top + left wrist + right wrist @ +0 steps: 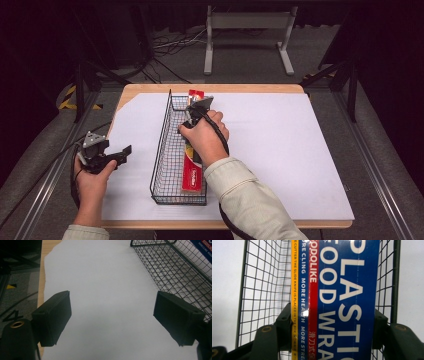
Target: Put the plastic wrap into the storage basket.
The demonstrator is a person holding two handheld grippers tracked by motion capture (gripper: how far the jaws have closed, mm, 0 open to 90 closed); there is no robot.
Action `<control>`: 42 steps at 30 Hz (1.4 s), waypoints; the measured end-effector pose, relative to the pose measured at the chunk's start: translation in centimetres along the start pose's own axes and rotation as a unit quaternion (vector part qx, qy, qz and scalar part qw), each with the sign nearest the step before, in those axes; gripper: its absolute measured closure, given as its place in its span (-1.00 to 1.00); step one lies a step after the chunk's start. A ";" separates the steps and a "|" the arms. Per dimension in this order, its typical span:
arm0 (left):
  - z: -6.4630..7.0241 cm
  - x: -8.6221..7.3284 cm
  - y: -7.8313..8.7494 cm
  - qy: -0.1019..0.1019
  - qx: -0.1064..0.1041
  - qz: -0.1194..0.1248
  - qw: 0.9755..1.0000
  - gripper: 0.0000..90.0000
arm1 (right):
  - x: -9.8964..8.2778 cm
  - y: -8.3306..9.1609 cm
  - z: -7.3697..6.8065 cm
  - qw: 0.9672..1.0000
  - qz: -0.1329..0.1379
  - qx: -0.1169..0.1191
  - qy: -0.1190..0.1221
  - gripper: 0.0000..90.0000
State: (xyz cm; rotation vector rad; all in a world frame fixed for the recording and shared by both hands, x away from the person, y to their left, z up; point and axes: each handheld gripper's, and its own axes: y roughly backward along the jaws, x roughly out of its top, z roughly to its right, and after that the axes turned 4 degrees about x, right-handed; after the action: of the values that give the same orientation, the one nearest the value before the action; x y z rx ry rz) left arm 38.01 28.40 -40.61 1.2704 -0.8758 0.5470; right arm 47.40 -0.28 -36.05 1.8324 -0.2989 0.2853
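Plastic wrap, in its long box, lay lengthwise in the wire basket along the basket's right side, with its far end poking up over the far rim. I held my right hand-held gripper over the far half of the basket with my right hand, and its jaws were clamped on the box from either side. In the right gripper view the blue face with its big white letters ran up between the two jaws, with a red stripe and a yellow stripe down its left edge, and the black mesh of the basket showed on both sides of it. My left hand-held gripper sat low at the near left of the desk, well apart from the basket, gripped in my left hand with its grey plate on top and its cable trailing off the edge. Its jaws stood wide apart with nothing between them; in the left gripper view I saw only the white sheet between them, and the basket's corner at the upper right with a bit of the blue box inside. The sheet covered most of the desk, leaving bare wood along the far edge and the far left corner.
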 end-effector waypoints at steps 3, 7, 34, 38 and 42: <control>0.0 0.0 0.0 -0.001 0.001 0.000 1.000 -0.66 | 0.0 -0.4 0.2 1.000 -0.004 -0.005 -0.004 -0.10; 0.0 0.0 0.0 -0.002 0.001 0.000 1.000 -0.66 | 0.0 -0.8 0.2 1.000 -0.008 -0.011 -0.008 -0.10; -0.1 0.0 0.0 0.003 -0.002 -0.002 1.000 -0.66 | 0.1 -2.5 -0.8 0.998 -0.046 -0.047 -0.015 -0.11; -0.2 0.0 0.0 0.002 -0.002 -0.001 1.000 -0.66 | 0.0 -2.6 -1.0 0.997 -0.049 -0.052 -0.012 -0.11; -0.1 0.0 0.0 0.001 -0.002 -0.002 1.000 -0.66 | 0.1 -2.9 -1.1 0.996 -0.056 -0.062 -0.011 -0.11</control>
State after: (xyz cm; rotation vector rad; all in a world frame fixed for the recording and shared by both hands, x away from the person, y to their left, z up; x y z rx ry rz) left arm 38.00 28.55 -40.64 1.2680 -0.8724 0.5438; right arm 48.47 1.58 -38.31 1.7243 -0.2236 0.1644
